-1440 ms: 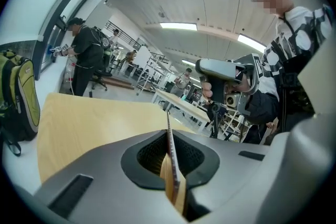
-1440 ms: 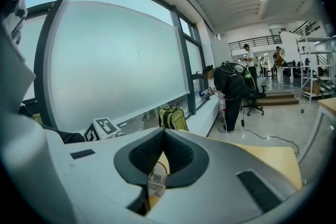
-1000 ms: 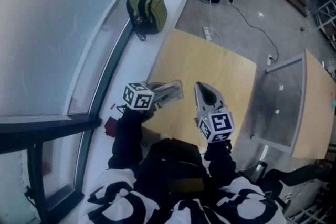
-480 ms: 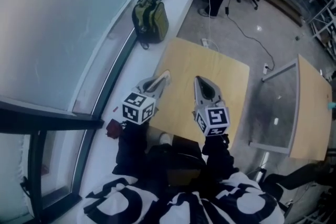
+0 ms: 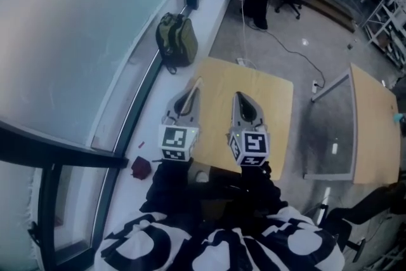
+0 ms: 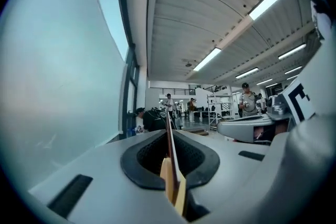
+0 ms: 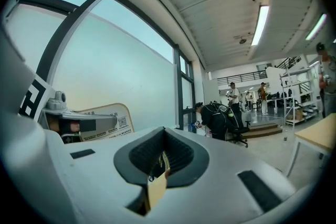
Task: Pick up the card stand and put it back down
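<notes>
Card stand (image 7: 121, 120) was pinched edge-on in my left gripper (image 5: 189, 93), frame center — right gripper (image 5: 240, 97) pressed together, empty.

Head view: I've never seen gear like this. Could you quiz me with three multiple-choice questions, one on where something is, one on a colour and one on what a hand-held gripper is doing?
1. Where is the green backpack?
A. On the table
B. By the window, beyond the table
C. On an office chair

2. What colour is the top of the table below the grippers?
A. Light wood
B. Black
C. Red

3. What is the left hand-held gripper doing?
A. Standing wide open and empty
B. Lying flat on the table
C. Clamped on the thin card stand

Answers:
1 B: the backpack sits against the glass wall, off the table's far corner.
2 A: the table top is pale yellow wood.
3 C: the left gripper view shows the card edge-on between closed jaws, and the right gripper view shows its printed face.
</notes>
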Available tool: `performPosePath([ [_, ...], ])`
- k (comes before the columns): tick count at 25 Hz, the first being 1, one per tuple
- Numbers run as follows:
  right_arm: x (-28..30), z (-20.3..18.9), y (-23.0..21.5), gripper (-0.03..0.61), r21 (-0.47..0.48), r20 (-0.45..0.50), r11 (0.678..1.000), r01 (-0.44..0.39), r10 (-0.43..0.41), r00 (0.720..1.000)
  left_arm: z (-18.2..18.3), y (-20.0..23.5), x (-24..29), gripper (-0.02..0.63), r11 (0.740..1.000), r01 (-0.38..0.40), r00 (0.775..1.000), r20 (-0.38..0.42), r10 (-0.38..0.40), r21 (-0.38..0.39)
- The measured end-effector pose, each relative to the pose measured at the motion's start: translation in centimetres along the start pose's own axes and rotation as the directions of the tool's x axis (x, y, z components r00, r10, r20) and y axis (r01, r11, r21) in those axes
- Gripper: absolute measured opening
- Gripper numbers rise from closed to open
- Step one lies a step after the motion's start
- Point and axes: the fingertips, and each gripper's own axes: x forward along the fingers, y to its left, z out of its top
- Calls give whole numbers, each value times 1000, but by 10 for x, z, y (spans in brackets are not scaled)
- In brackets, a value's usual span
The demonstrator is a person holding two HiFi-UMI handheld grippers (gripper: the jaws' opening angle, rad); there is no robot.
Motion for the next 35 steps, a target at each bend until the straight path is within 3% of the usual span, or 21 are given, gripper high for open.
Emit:
performPosePath([
  [5, -13, 16, -1, 25, 16, 47, 1000, 27, -27, 999, 10, 0, -6, 21, 999, -40, 999, 31, 39, 22],
  [13, -26, 19, 11, 25, 13, 114, 1000, 20, -21, 993, 5, 3, -20, 21, 1000, -21, 999, 25, 21, -7],
  [26, -32, 8, -8, 25, 21, 91, 997, 77, -79, 993, -18, -34, -7, 21, 989, 148, 989, -23, -148, -17],
  [35, -49, -24, -48, 25, 52, 17, 985, 167, -168, 986, -62, -84, 17, 21, 946, 313, 941, -105, -321, -87],
])
